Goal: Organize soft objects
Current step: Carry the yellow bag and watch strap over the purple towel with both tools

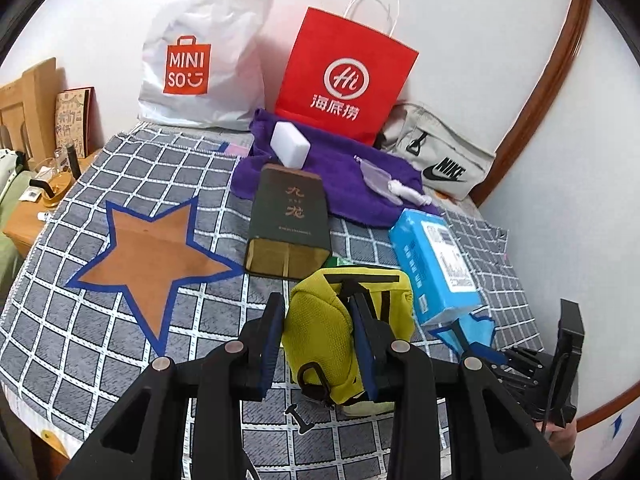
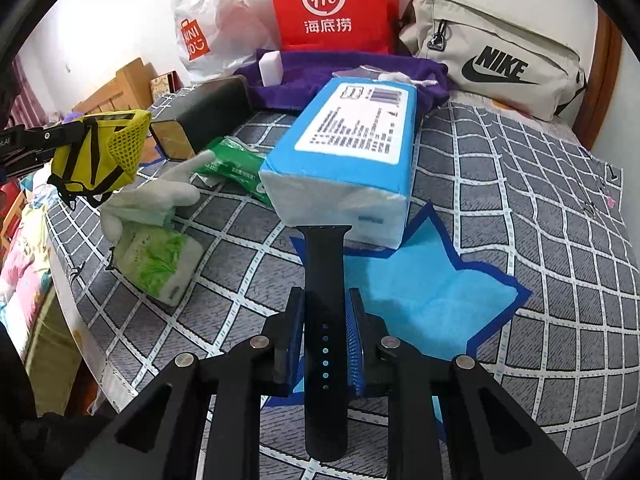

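Observation:
My left gripper [image 1: 320, 312] is shut on a yellow mesh pouch [image 1: 324, 332] and holds it above the checked blanket [image 1: 100, 340], right of an orange star patch [image 1: 152, 256]. The right wrist view shows the same pouch [image 2: 96, 152] hanging at the far left. My right gripper [image 2: 326, 304] is shut on a black watch strap [image 2: 324, 272] that sticks out past the fingertips, over a blue star patch [image 2: 432, 292]. Just beyond the strap lies a blue tissue pack [image 2: 352, 148]. A white glove [image 2: 160, 192], a green wipes pack [image 2: 236, 168] and a green-white tissue pack [image 2: 160, 268] lie to the left.
Against the wall stand a red paper bag [image 1: 344, 76], a white Miniso bag [image 1: 200, 60] and a beige Nike bag [image 2: 500, 68]. A purple towel [image 1: 360, 184] carries a white sponge [image 1: 290, 144], with a dark box [image 1: 288, 224] in front. The bed edge drops at the left.

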Demonstrator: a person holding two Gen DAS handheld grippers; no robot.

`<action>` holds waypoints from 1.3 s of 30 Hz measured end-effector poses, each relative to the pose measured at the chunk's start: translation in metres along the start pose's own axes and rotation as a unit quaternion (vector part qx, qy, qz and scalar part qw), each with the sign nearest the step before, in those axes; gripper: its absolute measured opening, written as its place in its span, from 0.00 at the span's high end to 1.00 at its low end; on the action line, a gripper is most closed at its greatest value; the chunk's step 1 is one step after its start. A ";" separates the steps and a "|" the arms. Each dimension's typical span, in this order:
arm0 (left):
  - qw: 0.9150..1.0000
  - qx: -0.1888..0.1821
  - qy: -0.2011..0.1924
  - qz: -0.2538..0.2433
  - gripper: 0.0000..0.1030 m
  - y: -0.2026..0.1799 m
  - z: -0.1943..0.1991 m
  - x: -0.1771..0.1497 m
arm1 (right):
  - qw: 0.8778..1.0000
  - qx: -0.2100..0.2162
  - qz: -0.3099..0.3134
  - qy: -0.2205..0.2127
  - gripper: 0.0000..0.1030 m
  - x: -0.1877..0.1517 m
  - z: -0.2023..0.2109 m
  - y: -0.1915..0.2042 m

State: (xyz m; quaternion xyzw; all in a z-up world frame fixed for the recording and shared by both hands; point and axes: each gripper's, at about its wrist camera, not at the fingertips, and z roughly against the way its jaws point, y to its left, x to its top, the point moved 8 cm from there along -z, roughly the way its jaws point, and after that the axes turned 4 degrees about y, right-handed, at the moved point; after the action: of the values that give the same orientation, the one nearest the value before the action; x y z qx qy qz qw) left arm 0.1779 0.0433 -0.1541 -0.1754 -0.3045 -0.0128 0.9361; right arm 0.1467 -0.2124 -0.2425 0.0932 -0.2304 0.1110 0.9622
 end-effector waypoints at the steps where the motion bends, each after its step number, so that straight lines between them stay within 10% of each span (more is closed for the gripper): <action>1: 1.000 0.000 -0.002 0.002 0.70 0.001 0.002 0.002 | 1.000 0.002 0.000 0.001 0.80 0.001 0.001 0.001; 39: 0.998 0.060 -0.028 0.016 0.70 0.016 -0.004 0.084 | 0.994 0.021 0.035 -0.101 0.80 0.137 0.066 -0.007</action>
State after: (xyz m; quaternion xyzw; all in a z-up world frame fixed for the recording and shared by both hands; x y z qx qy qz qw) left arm 0.2509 0.0641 -0.1143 -0.1243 -0.3275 0.0250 0.9363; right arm 0.2396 -0.2106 -0.1224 0.1165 -0.3270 0.1394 0.9274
